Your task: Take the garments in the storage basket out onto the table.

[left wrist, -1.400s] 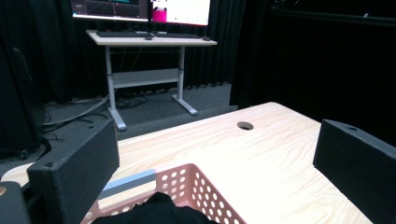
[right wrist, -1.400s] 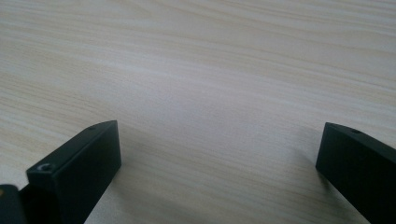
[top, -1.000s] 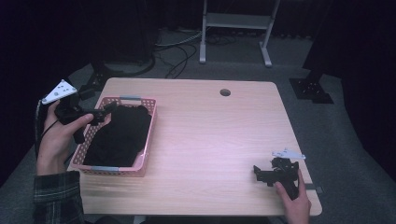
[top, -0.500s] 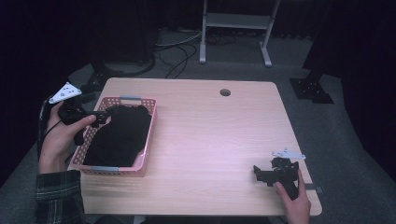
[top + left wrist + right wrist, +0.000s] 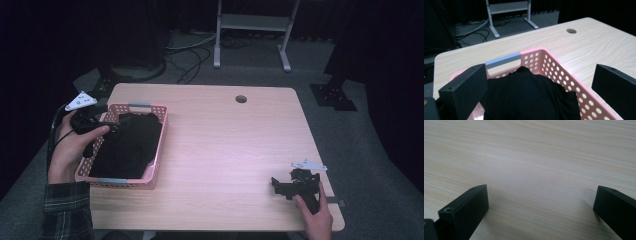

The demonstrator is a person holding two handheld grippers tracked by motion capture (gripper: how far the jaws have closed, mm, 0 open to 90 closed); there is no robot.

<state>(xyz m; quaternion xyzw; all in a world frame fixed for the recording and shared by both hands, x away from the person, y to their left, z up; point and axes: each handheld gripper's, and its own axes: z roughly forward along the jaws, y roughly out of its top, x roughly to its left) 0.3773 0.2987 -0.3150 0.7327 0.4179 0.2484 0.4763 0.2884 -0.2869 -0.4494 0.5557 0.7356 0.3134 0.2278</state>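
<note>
A pink perforated basket sits at the table's left, with a black cloth heaped inside it. In the left gripper view the same basket and cloth lie just below the jaws. My left gripper hovers over the basket's near-left rim, open, with nothing between its jaws. My right gripper rests low over bare wood at the front right of the table, also open and empty; in the right gripper view its jaws stand wide apart over the tabletop.
The wooden table has a round cable hole near its far edge. Beyond it, a white metal stand and cables lie on the dark floor. A black stand base sits off the table's right far corner.
My left gripper has drawn back leftward, from over the cloth to the basket's left rim. The right gripper has stayed where it was.
</note>
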